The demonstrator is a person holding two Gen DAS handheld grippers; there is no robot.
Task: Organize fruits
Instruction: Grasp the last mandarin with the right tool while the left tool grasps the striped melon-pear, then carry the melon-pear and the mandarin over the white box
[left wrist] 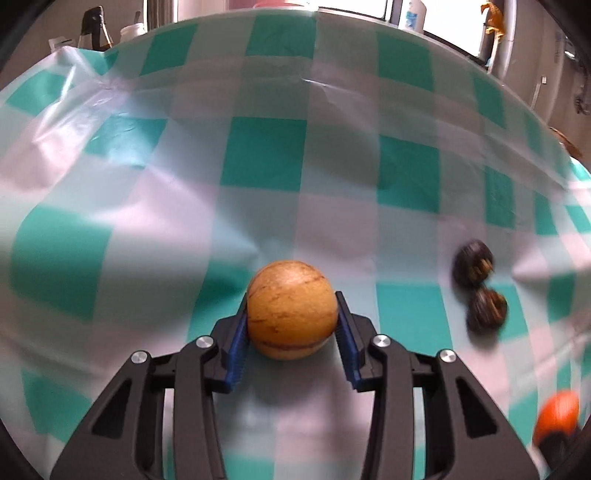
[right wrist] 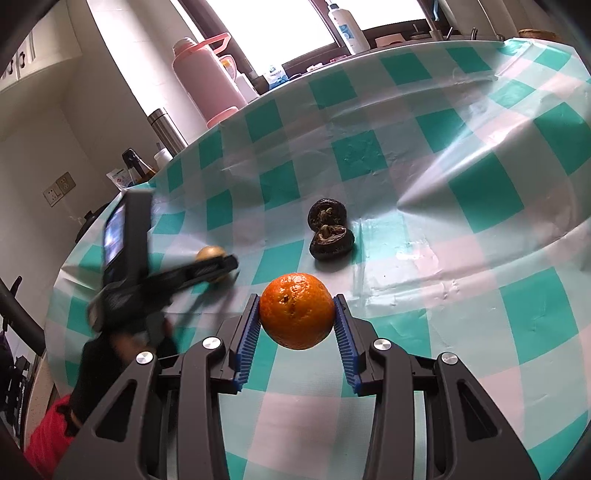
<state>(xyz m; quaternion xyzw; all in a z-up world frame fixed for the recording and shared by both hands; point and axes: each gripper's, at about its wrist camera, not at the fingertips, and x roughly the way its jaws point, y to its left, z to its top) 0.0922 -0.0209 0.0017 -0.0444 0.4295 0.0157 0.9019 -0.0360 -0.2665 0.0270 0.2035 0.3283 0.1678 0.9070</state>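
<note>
Blue pads (left wrist: 236, 350) of our left gripper (left wrist: 291, 339) are pinching the tan fruit (left wrist: 291, 310) on the cloth (left wrist: 258, 155); our right gripper (right wrist: 297, 334) is pinching the orange (right wrist: 297, 310), both presumably bound beside the dark fruits (right wrist: 330, 229).

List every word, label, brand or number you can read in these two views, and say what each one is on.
No text can be read in either view.
White bottle at the window: blue label, print too small.
Small packet at the table's far edge: printed, blurred.
Small labelled container by the pink flask: too small.
Screen on the left gripper: glowing, motion-blurred.
</note>
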